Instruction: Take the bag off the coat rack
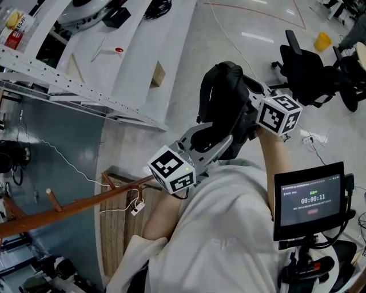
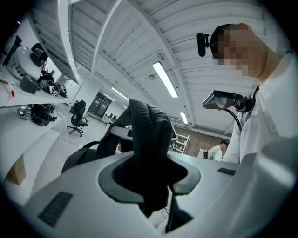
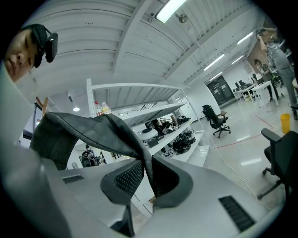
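Glossy pale floor (image 1: 257, 57), white shelving (image 1: 131, 63), black office chairs (image 1: 306, 71).

Grey floor (image 1: 269, 46), white shelf (image 1: 137, 46), wooden base (image 1: 114, 229).
The glossy floor carries two black chairs (image 1: 309, 68) at the right and a yellow bin (image 1: 323, 41) just behind them. A thin white cable (image 1: 229, 38) lies across it, and a red line (image 1: 251, 8) is painted at the far side. The shelf stands at the left on this floor. On its boards lie some black gear (image 1: 117, 17) and a small red thing (image 1: 118, 50), and a bottle (image 1: 14, 28) stands on an upper level. A cardboard box (image 1: 158, 74) shows at the shelf's edge. The base is made of planks and lies on the floor at the near left. The brown rack (image 1: 74, 207) crosses over it.
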Demonstrator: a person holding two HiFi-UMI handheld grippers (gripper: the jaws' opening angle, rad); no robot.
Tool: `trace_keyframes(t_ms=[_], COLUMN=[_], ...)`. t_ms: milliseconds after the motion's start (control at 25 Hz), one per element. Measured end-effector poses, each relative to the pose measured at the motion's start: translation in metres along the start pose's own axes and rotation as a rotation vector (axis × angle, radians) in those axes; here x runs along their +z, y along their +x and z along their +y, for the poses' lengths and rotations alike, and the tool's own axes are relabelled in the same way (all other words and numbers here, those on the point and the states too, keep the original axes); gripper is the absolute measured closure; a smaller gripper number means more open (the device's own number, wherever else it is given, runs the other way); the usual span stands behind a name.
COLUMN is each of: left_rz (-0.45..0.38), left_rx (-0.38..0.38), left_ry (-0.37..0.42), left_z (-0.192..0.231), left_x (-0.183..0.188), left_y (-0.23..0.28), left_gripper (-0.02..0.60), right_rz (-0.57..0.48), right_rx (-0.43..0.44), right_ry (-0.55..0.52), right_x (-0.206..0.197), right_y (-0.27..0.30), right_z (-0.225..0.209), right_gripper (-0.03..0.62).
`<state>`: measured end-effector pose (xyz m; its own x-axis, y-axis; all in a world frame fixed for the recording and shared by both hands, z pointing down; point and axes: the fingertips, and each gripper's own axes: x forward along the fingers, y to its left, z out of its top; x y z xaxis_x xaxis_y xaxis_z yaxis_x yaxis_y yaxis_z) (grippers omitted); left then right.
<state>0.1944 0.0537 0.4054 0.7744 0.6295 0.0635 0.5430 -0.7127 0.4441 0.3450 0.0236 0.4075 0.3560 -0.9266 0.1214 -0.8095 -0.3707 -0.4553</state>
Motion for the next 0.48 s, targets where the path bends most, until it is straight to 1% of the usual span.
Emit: trace_keyframes(t_ms=[480], left_rz=[-0.007], left_rx=[0.006], left_ry=[0.009], left_z=[0.0061], left_x=[0.0037], left_y=[-0.0037], left_gripper=[0.451], right_rz=[0.012], right_rx=[0.007], right_ry=[-0.006], right_x=[-0.0026], right_y=[0.0093], right_z=[0.0042], right_gripper=[0.530])
